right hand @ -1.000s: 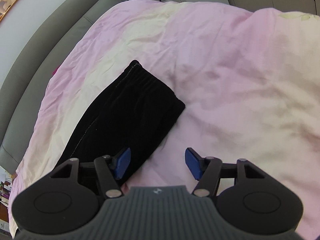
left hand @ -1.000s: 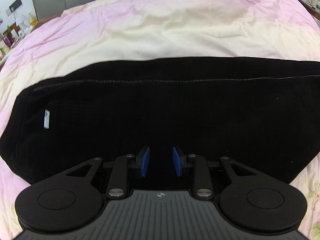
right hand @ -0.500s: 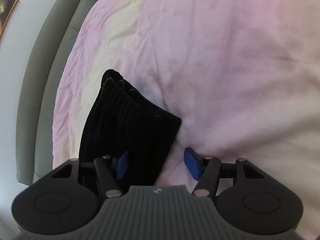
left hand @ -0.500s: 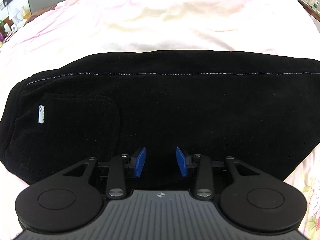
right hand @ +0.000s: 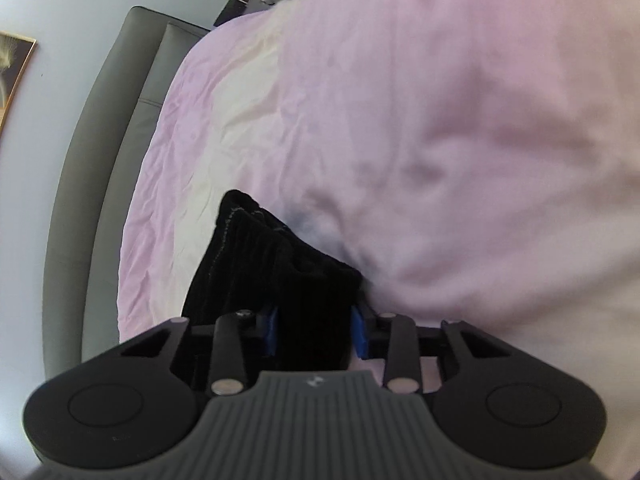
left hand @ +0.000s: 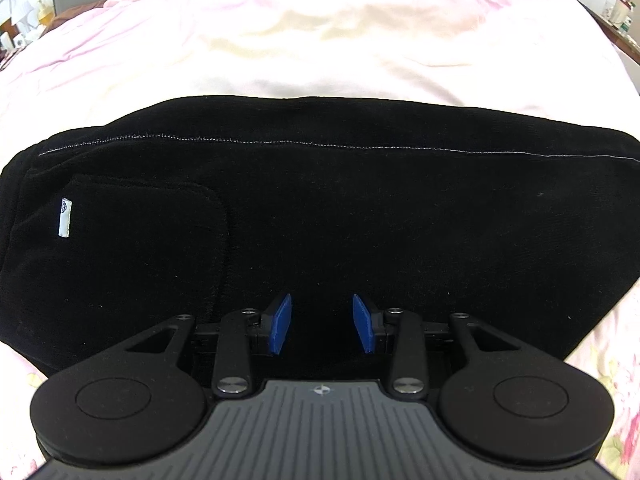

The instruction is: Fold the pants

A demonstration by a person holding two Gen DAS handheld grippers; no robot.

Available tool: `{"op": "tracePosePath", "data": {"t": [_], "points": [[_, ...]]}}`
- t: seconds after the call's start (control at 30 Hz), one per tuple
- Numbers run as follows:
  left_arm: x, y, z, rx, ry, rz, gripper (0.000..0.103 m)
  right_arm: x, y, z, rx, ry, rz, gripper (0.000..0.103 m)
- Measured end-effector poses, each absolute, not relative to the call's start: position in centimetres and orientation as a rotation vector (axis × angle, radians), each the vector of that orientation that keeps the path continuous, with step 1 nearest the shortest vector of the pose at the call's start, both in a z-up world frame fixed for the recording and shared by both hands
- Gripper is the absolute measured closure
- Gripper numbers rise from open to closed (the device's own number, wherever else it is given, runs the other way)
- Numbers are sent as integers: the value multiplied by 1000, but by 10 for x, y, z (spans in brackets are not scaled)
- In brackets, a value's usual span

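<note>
Black pants [left hand: 340,216] lie folded lengthwise across the pink bedspread, with a back pocket and a small white label [left hand: 64,218] at the left end. My left gripper [left hand: 322,326] is open, its blue pads low over the near edge of the pants. In the right wrist view the leg end of the pants [right hand: 280,268] bunches up between my right gripper's [right hand: 314,330] blue pads, which are closing on the cloth.
The pink and cream bedspread [left hand: 320,40] covers the whole bed. A grey padded headboard [right hand: 108,168] runs along the left of the right wrist view. Bedside shelves with bottles [left hand: 24,28] stand at far left, more items [left hand: 620,8] at far right.
My left gripper has opened a little and dropped closer to the pants. My right gripper moved onto the leg end and narrowed around the cloth, which bunched up.
</note>
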State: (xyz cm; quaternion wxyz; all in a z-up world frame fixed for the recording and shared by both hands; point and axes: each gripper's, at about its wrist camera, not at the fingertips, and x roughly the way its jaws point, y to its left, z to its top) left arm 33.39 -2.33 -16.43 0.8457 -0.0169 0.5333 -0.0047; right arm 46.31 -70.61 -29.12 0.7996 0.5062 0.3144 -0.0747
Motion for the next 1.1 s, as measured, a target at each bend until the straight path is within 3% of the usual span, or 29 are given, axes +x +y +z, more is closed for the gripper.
{"op": "tracePosePath", "data": {"t": [0.23,0.47,0.73,0.9,1.1], "points": [[345,-17,-189,59,1200,68,69,466,-697,-227,874,724,-202,77],[341,-49,-156,176,1094,-86,70,461,-642,-155,638,660,-180,77],[351,-91,-107,70,977,-192,70,459,-511,-62,139,627,16,77],[345,-84,-101,53,969,-203,70,446,-407,-61,-203,648,135,77],[342,-52,-114,29,997,-183,70,417,-307,-119,-525,694,279,77]]}}
